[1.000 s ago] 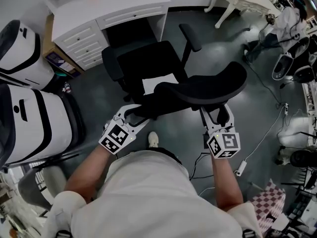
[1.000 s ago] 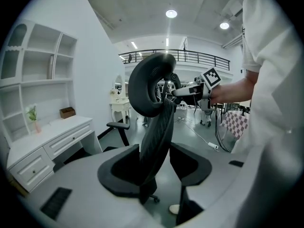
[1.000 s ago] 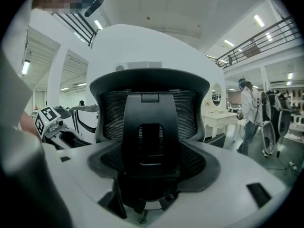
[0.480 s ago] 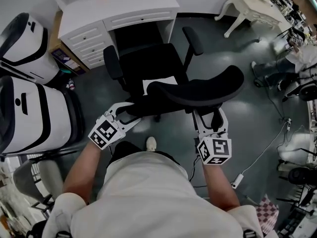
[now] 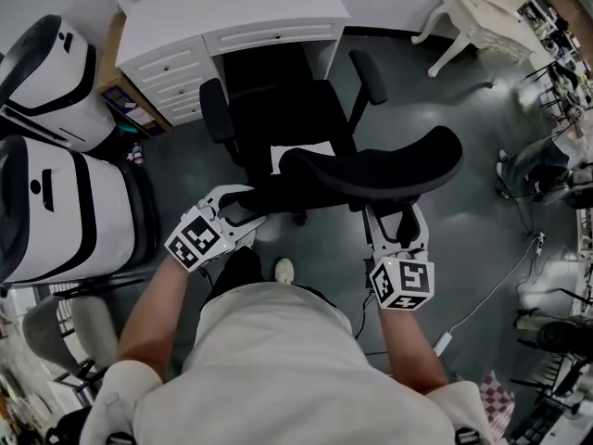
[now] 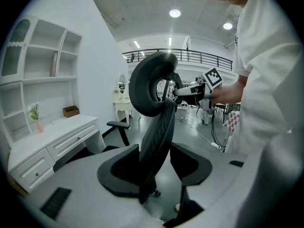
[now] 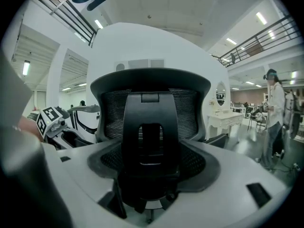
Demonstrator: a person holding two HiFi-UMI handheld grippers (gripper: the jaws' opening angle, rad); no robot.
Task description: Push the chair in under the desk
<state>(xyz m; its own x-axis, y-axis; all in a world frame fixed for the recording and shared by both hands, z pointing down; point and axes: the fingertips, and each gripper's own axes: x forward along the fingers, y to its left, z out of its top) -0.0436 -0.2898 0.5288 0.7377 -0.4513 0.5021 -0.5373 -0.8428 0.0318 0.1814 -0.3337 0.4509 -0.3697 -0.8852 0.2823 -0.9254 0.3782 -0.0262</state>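
L claw [image 5: 243, 211] is clamped on the left edge of the backrest [image 5: 371, 170]. In the left gripper view the mesh edge runs down btwn the jaws w/ the pads pressed on it. R claw [image 5: 397, 221] is closed on the black spine at the rear of the same backrest, toward its right side. In the right gripper view that spine fills the gap btwn the jaws. One hold per side is prob. so the push goes straight & the chair [image 5: 292, 119] can't swivel or veer. Both claws point fwd & a bit down, i.e. along the push line, w/ the person right behind.

The chair faces the surface [image 5: 232, 12], seat front at the mouth of the kneehole [image 5: 264, 63], not under yet. Left armrest [image 5: 213, 109] sits near the drawer stack [image 5: 162, 77]. Right armrest [image 5: 371, 63] shows out past the surface's right side panel. From above the pair looks as wide as the opening, so can't tell if they clear. That's likely why steering w/ both claws matters. A white sheet [image 5: 301, 156] lies on the seat.

Judgement: mid-push, approx. half done. Main risk is an armrest catching a drawer front or the side panel.

A big white-&-black unit [image 5: 56, 211] stands well to the left, off the path. A cable [image 5: 491, 276] runs over the floor [image 5: 445, 109] at right, also out of the way.
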